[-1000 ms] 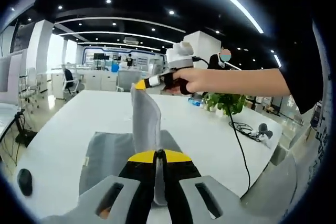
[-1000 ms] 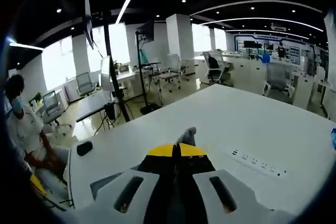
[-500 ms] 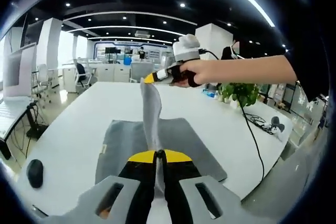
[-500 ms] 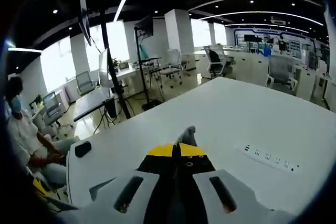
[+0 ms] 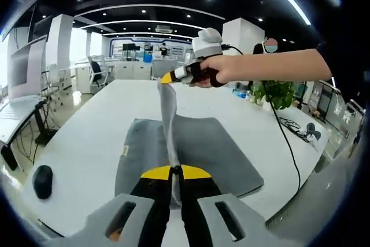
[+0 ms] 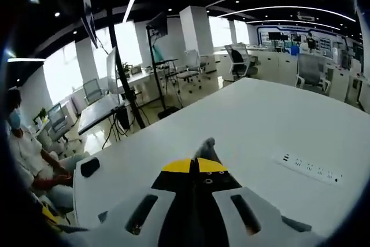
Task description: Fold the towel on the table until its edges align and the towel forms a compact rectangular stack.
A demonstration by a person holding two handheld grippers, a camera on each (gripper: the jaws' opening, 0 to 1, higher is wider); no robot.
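Grey towel (image 5: pixel 191 148) lies on the table (image 5: pixel 81 143), one edge lifted taut toward twelve o'clock. Left gripper (image 5: pixel 176 172) and right gripper (image 5: pixel 169 78) each pinch a corner of that edge. Carry both level so the edges meet.

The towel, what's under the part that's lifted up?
Under the raised edge of the towel, the rest of it lies flat on the white table. The left gripper and right gripper hold that edge up. Anything beneath the flat part is covered.
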